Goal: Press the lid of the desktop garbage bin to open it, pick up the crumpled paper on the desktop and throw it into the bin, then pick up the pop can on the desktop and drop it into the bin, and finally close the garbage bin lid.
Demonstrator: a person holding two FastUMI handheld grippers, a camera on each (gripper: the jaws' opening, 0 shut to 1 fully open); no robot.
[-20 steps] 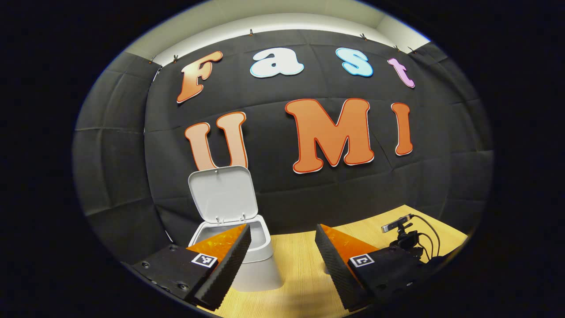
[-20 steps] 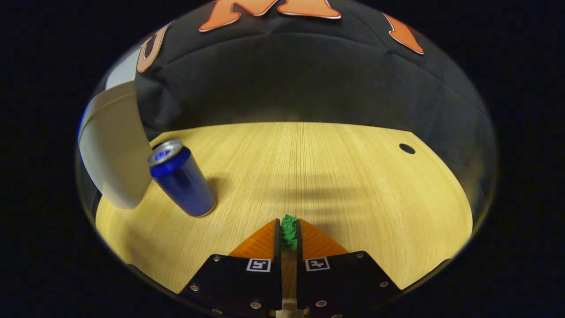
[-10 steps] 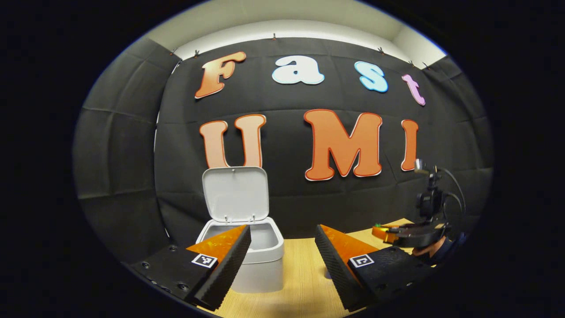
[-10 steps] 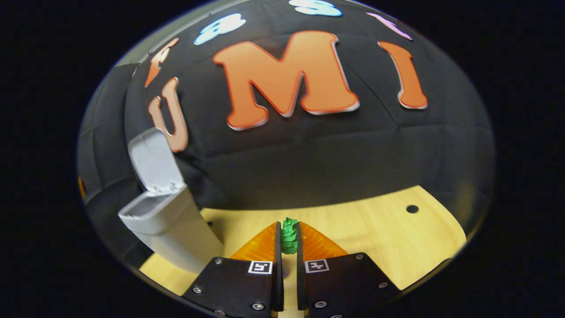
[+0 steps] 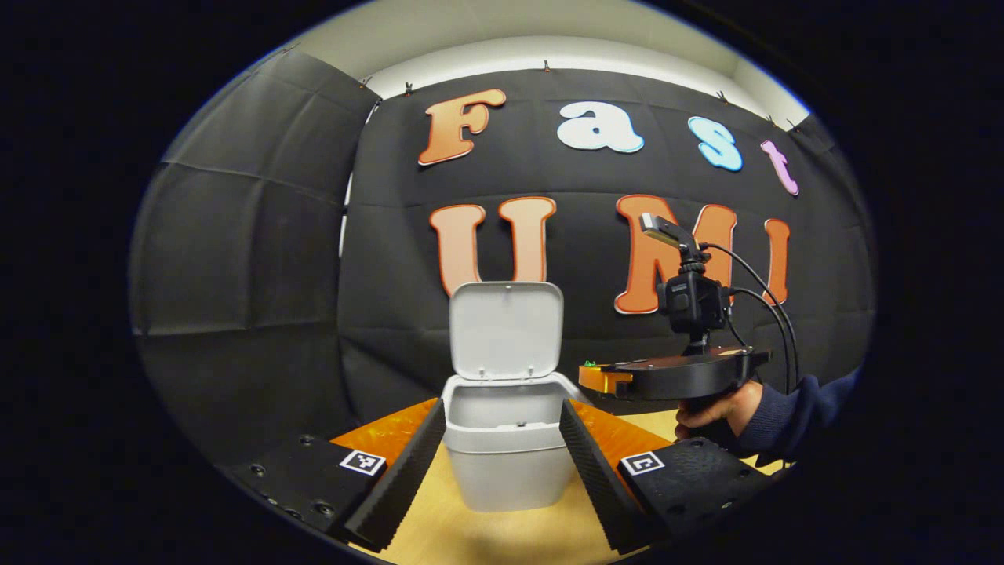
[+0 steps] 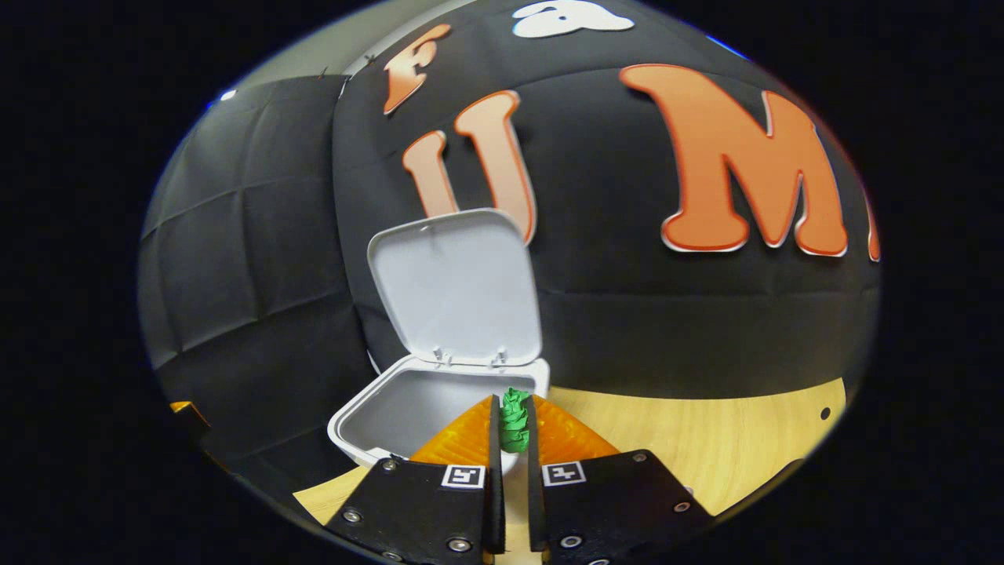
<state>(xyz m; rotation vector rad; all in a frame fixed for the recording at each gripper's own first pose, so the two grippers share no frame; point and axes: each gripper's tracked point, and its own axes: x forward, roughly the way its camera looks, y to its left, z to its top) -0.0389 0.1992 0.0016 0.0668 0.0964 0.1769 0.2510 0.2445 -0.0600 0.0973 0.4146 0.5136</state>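
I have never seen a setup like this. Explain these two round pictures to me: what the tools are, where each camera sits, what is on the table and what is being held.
No robot arm here: a person holds a two-finger gripper in each hand, and a fisheye camera rides on each one, looking forward along its fingers.

In the left gripper view, the left gripper is open and holds nothing. Ahead of it on the wooden table stands a small white bin, its lid flipped up. To the right, the person's hand carries the other gripper.

In the right gripper view, the right gripper is shut on the crumpled paper, a green wad, and points at the open bin from near its rim. Whether the paper is over the opening yet, I cannot tell.
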